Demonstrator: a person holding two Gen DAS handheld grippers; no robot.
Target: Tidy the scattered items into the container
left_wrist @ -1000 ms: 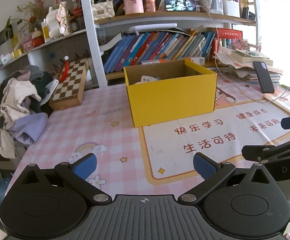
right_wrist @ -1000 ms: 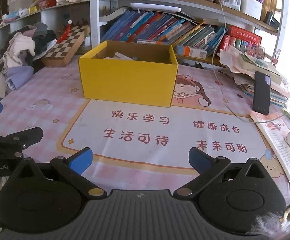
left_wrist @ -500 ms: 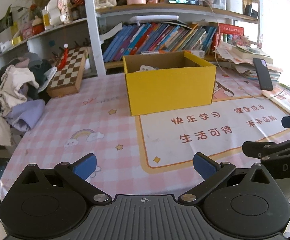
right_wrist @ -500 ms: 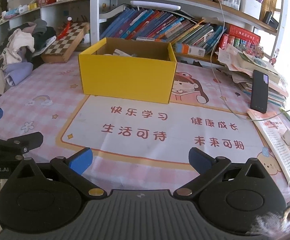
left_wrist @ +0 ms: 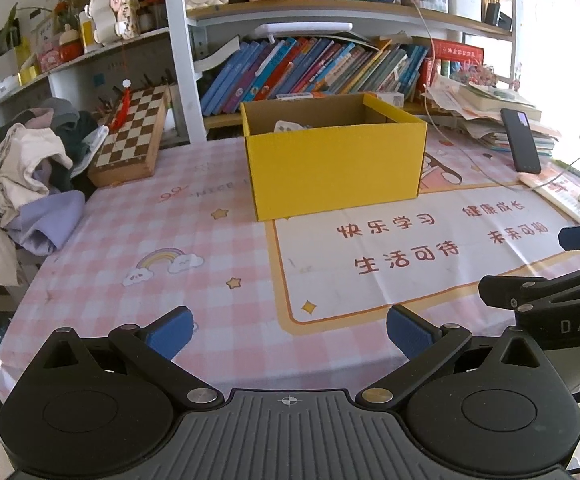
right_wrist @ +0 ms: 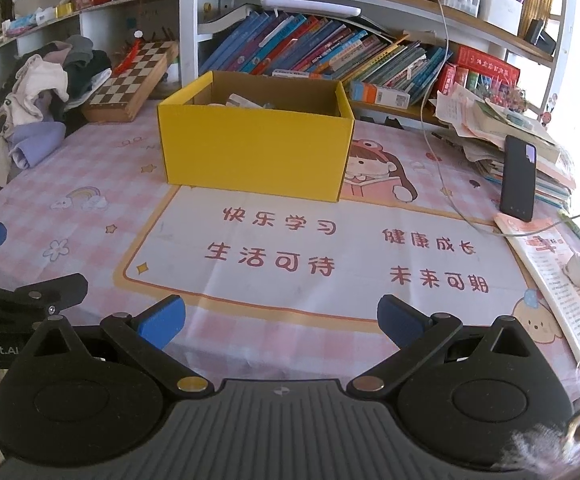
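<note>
Both grippers backed away from yellow cardboard box (left_wrist: 336, 168) over last second. Left gripper (left_wrist: 287, 330) and right gripper (right_wrist: 279, 322): fingers wide apart, empty. Box mid-worktop (left_wrist: 193, 236), white items inside. Judged: tidying near done.

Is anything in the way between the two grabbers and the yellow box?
No. Only bare tablecloth lies between the open right gripper and the yellow box. The left gripper is open and has a clear path too. The jaws hold nothing, and no loose item shows on the cloth in front.
</note>
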